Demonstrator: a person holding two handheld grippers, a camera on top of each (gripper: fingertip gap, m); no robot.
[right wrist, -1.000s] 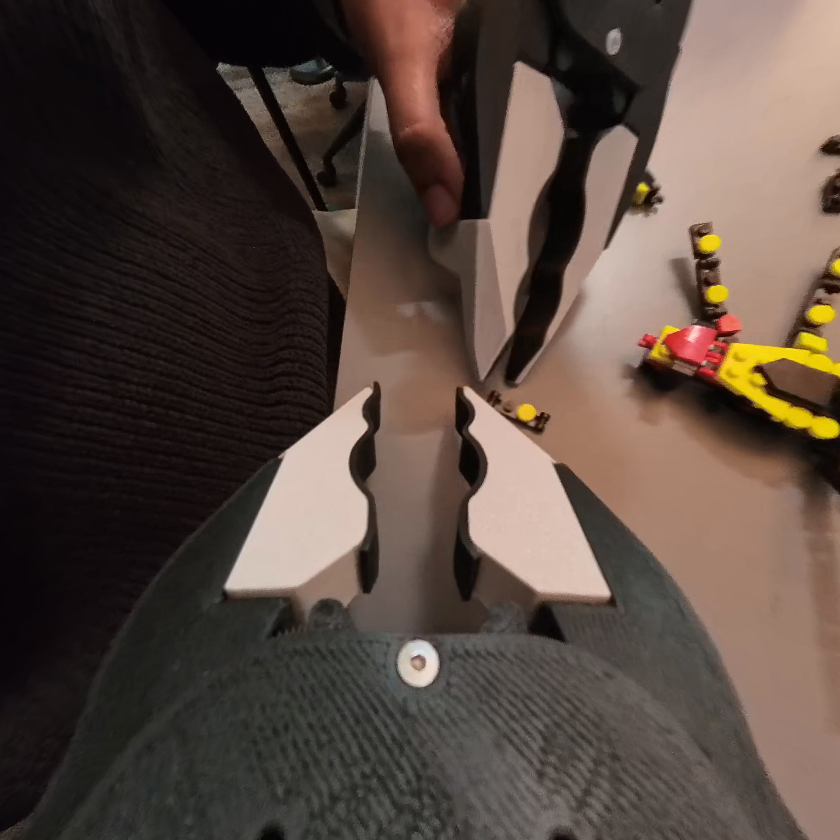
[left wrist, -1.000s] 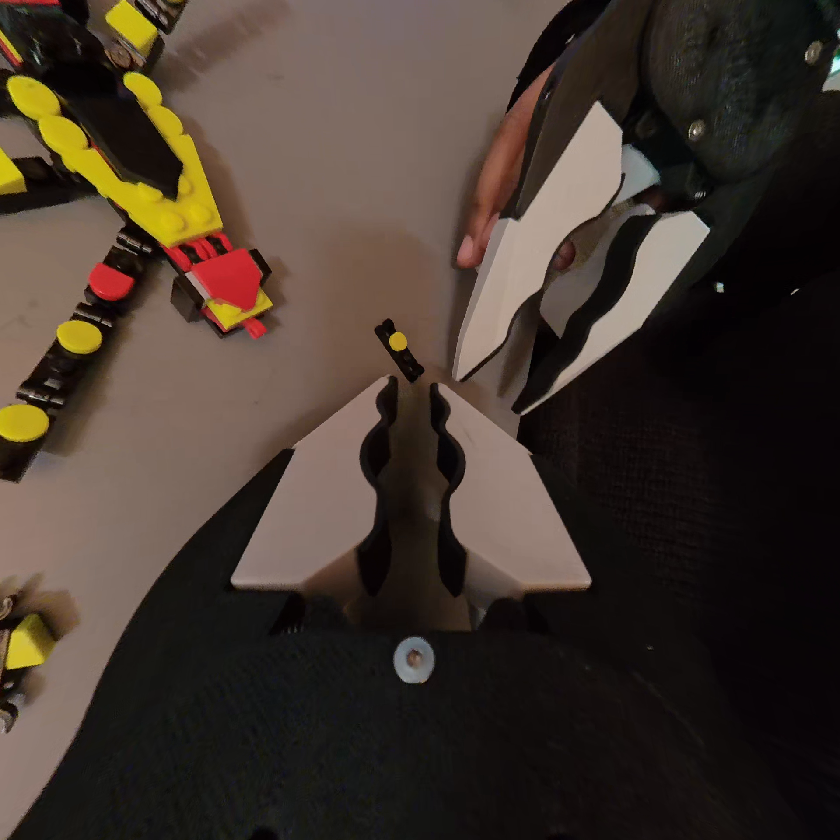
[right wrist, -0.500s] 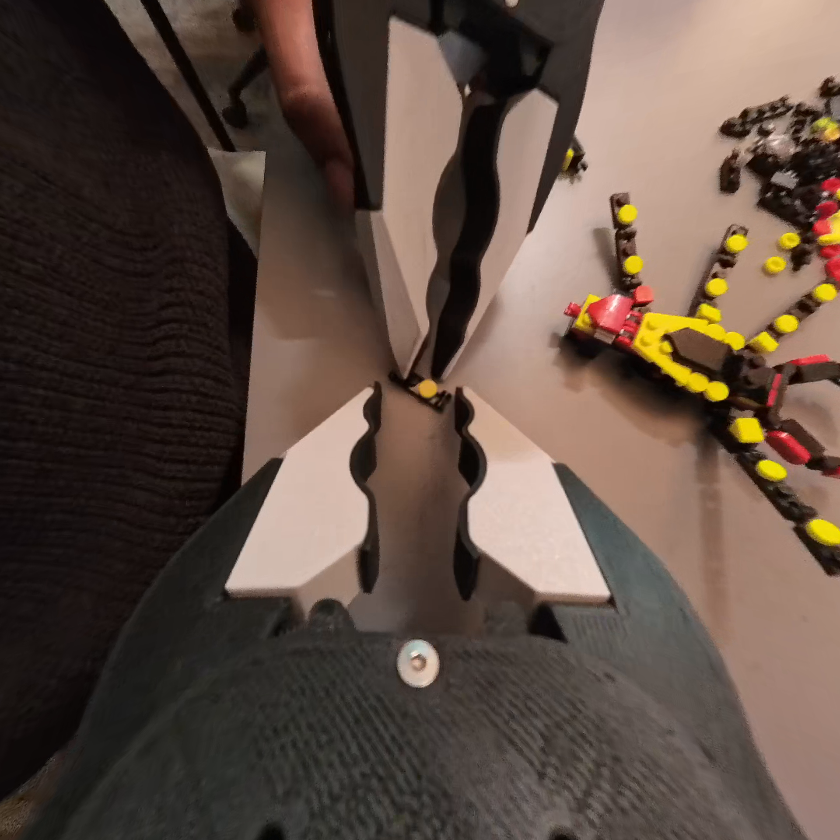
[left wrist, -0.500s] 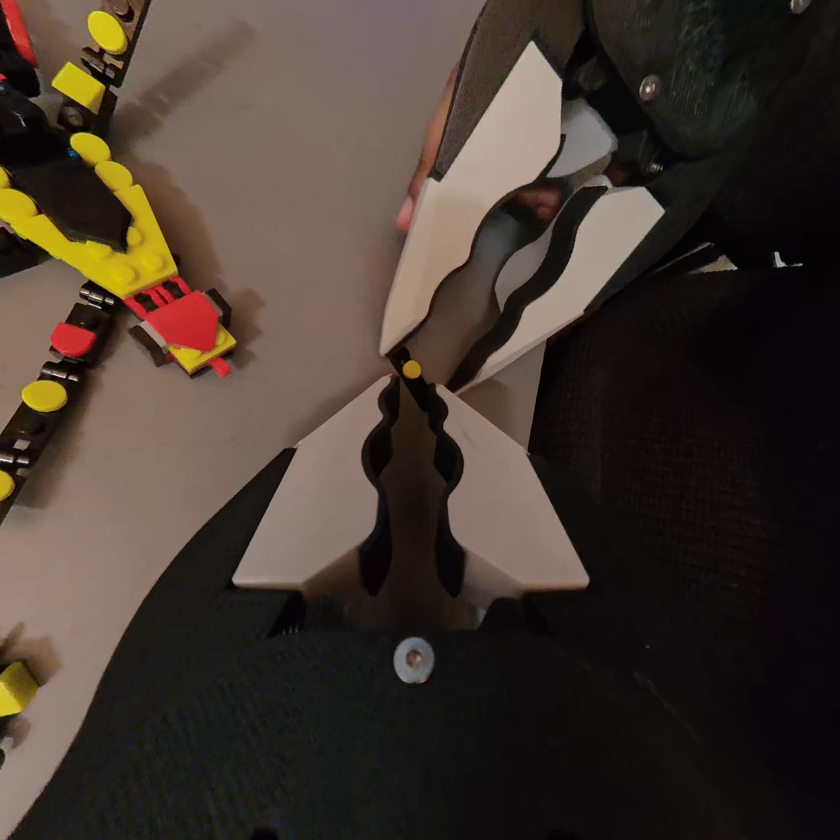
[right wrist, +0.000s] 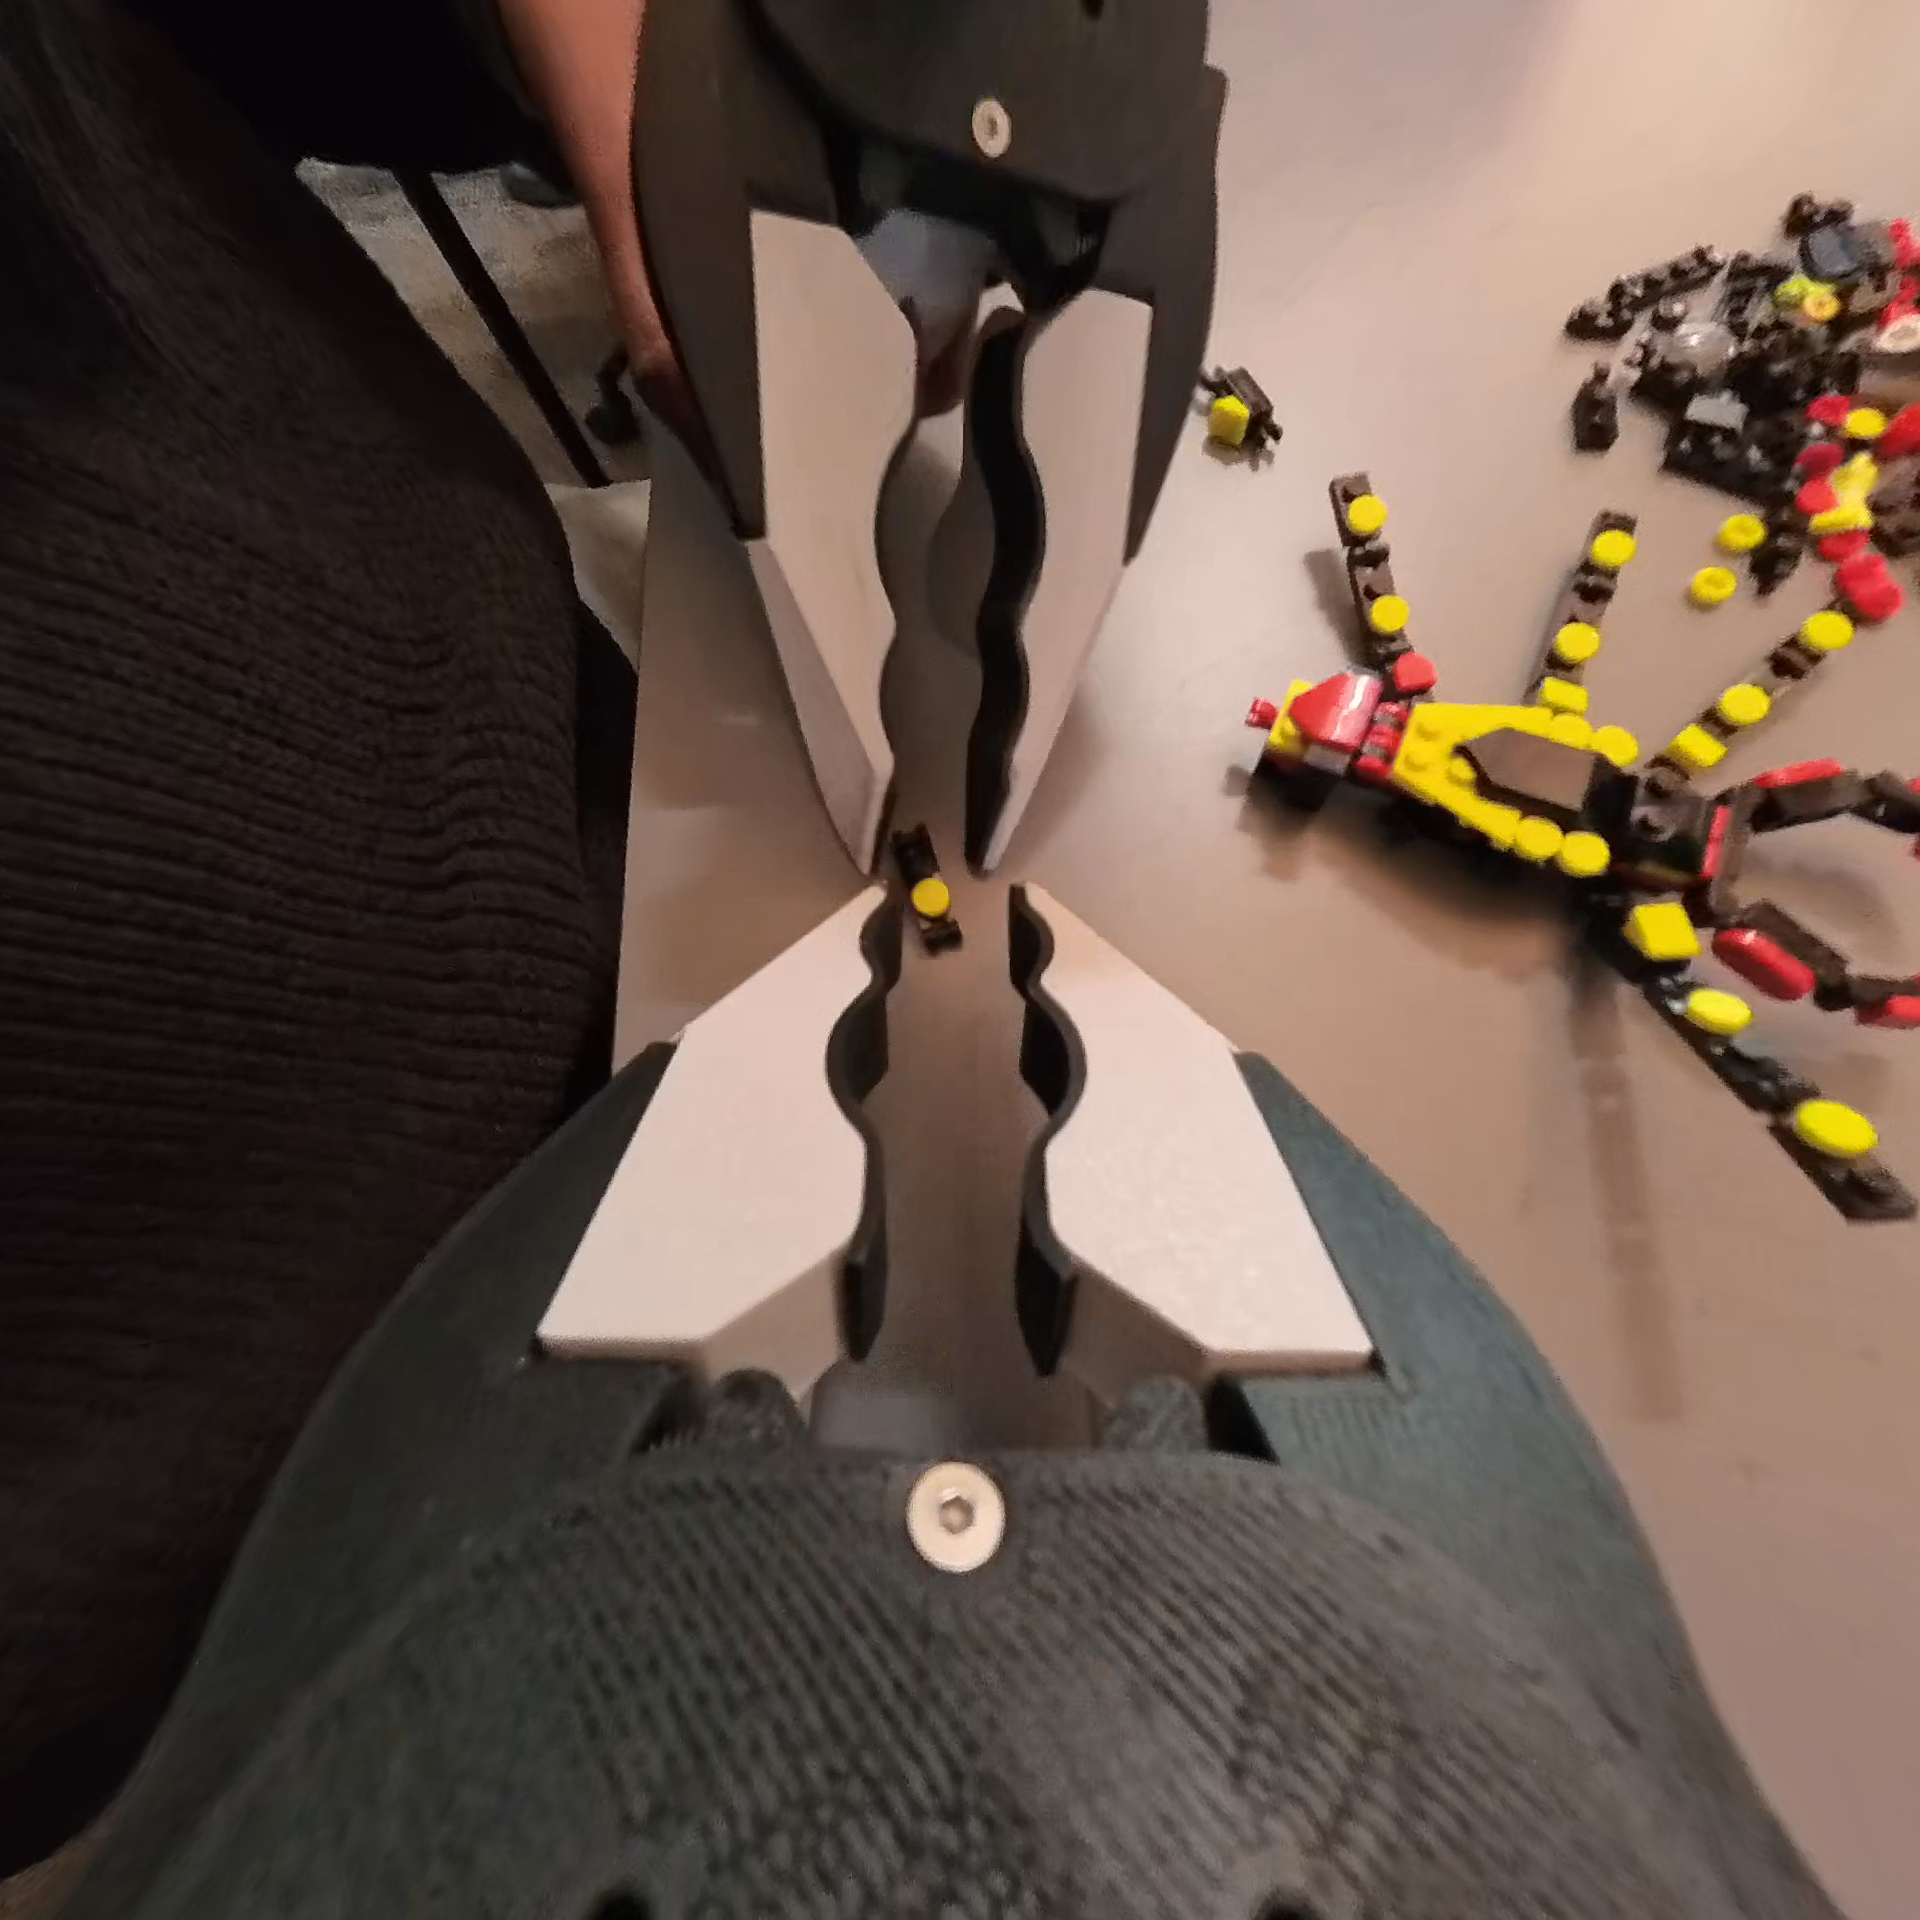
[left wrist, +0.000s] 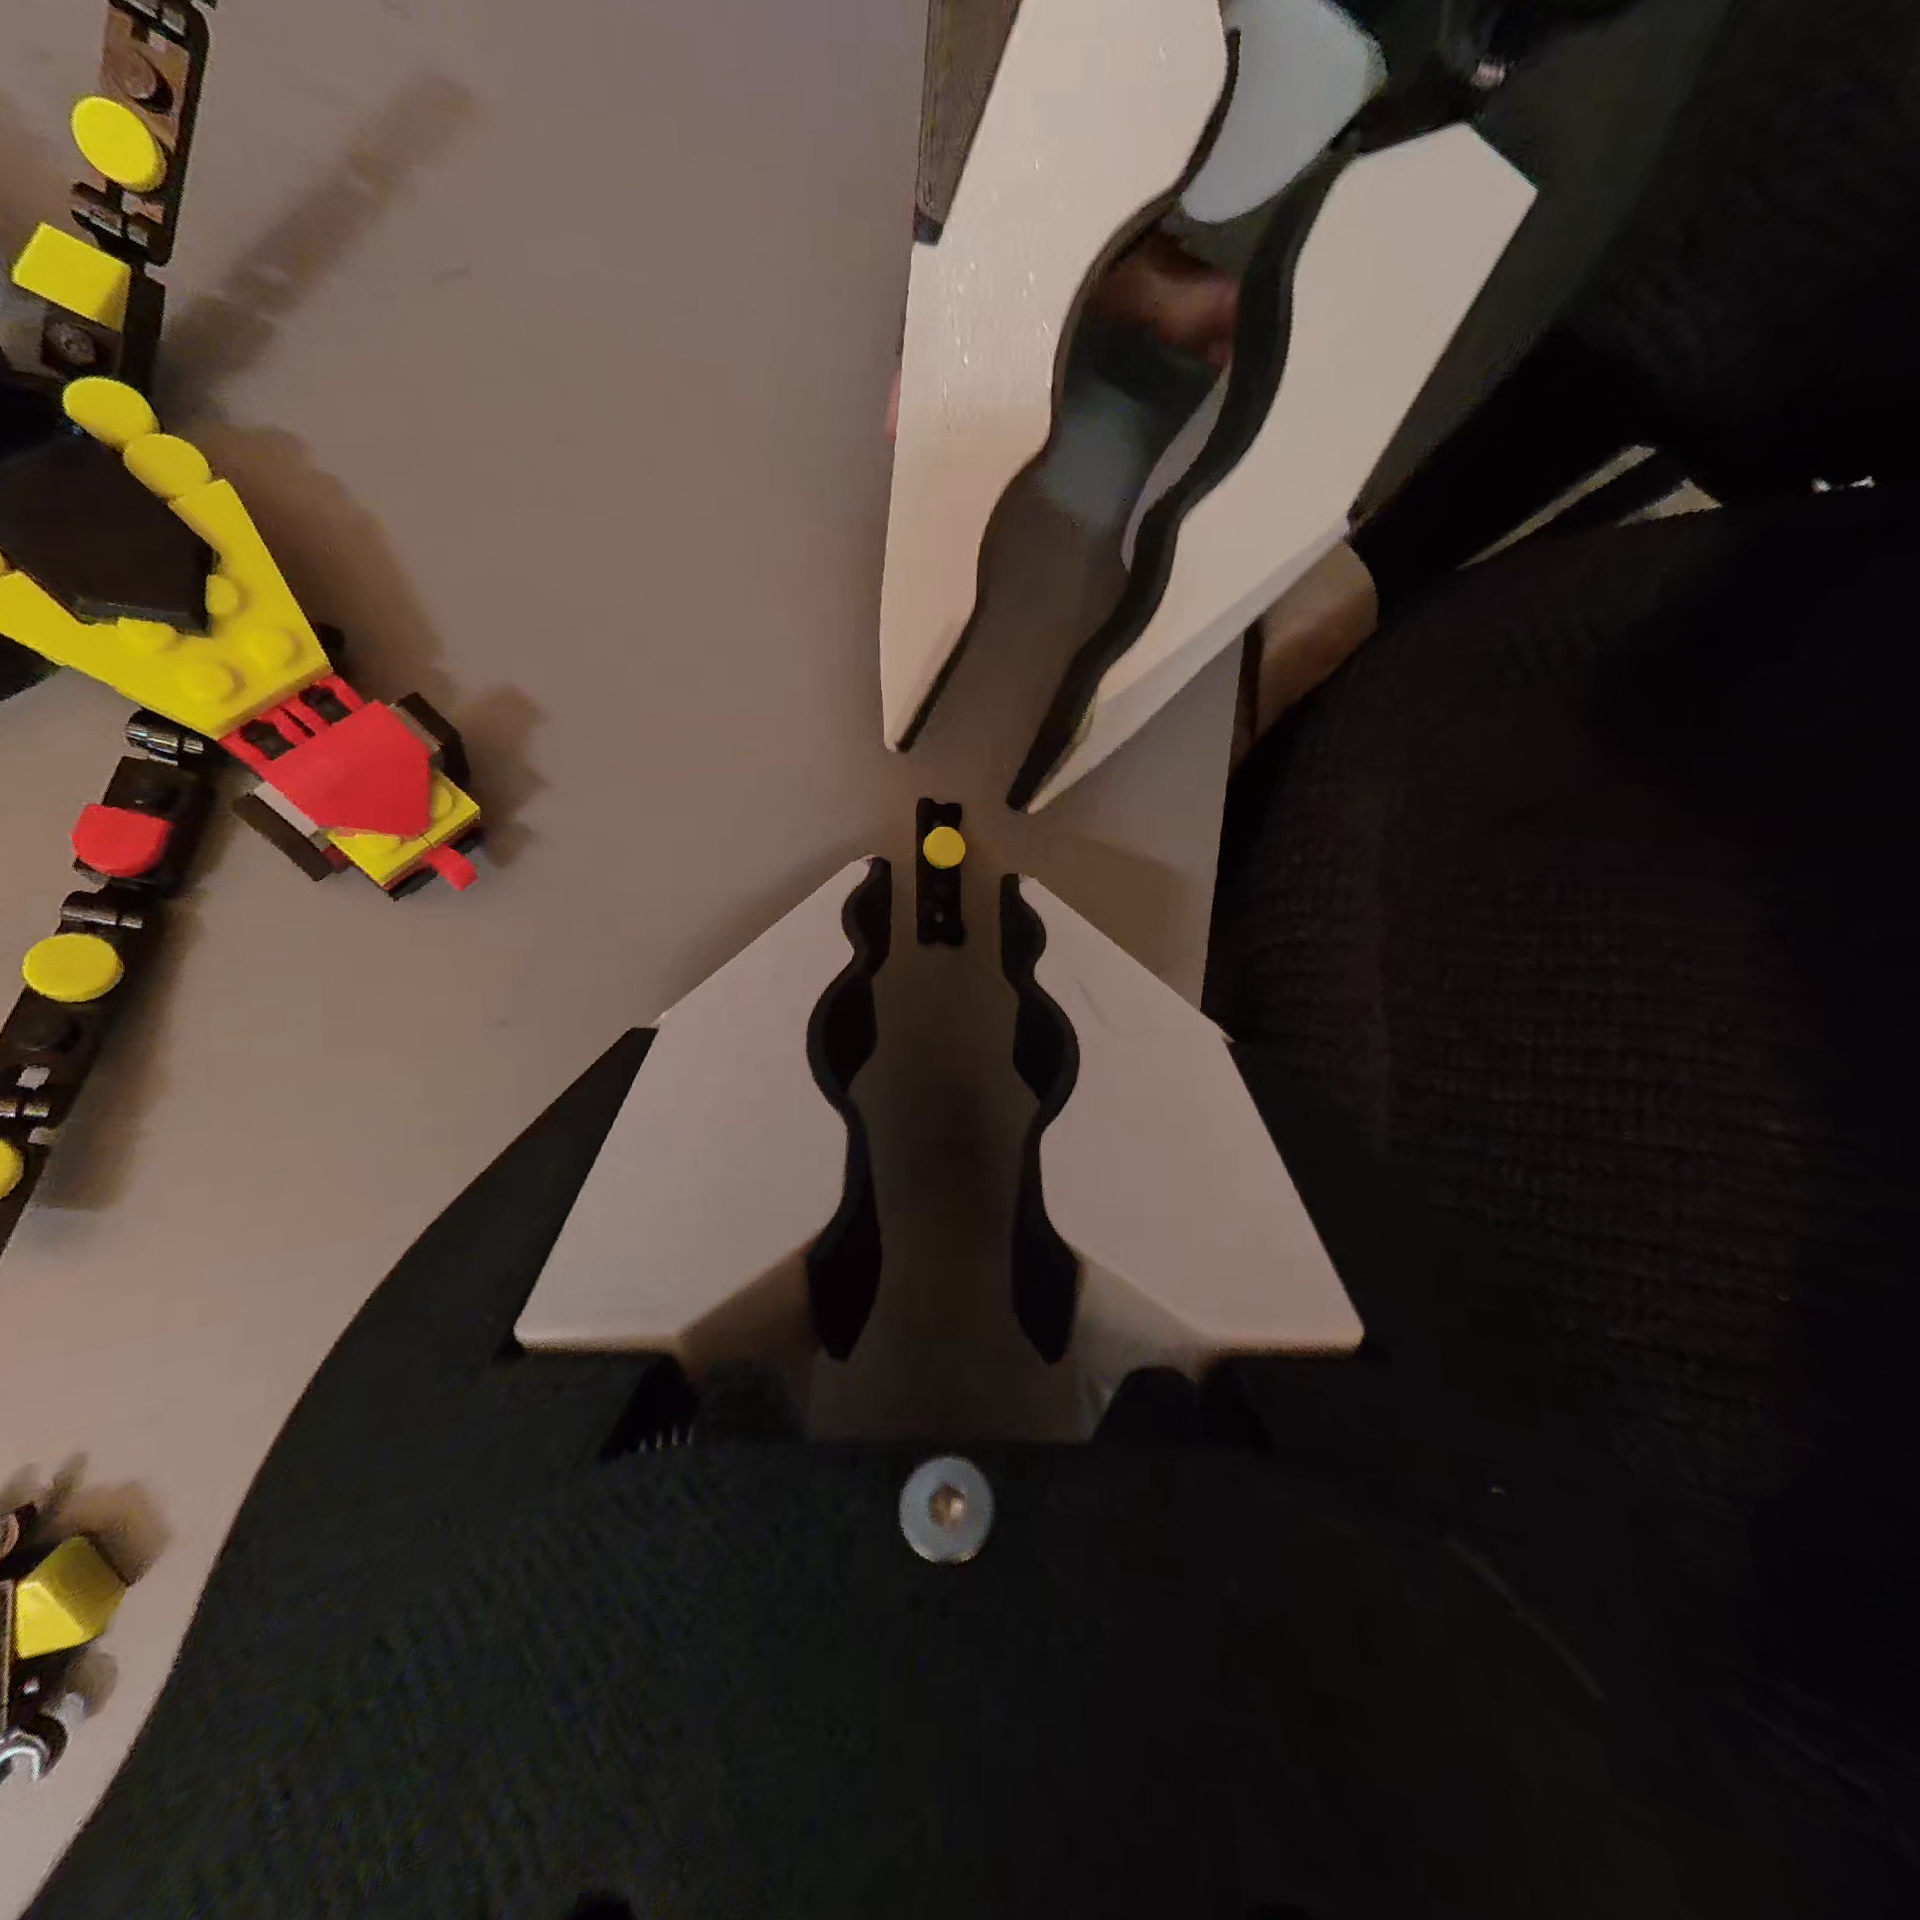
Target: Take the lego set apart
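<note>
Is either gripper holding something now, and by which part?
Nothing is held. The small black lego strip with a yellow round stud lies on the table between the open left gripper and right gripper.

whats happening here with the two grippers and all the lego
A person is taking a lego set apart with a handheld gripper in each hand. The left gripper and right gripper face each other tip to tip, both open, around a small black strip with a yellow stud lying on the table near its edge. Neither grips it yet. The yellow, red and black model lies off to the side, partly intact, with a pile of loose pieces beyond it.
</note>
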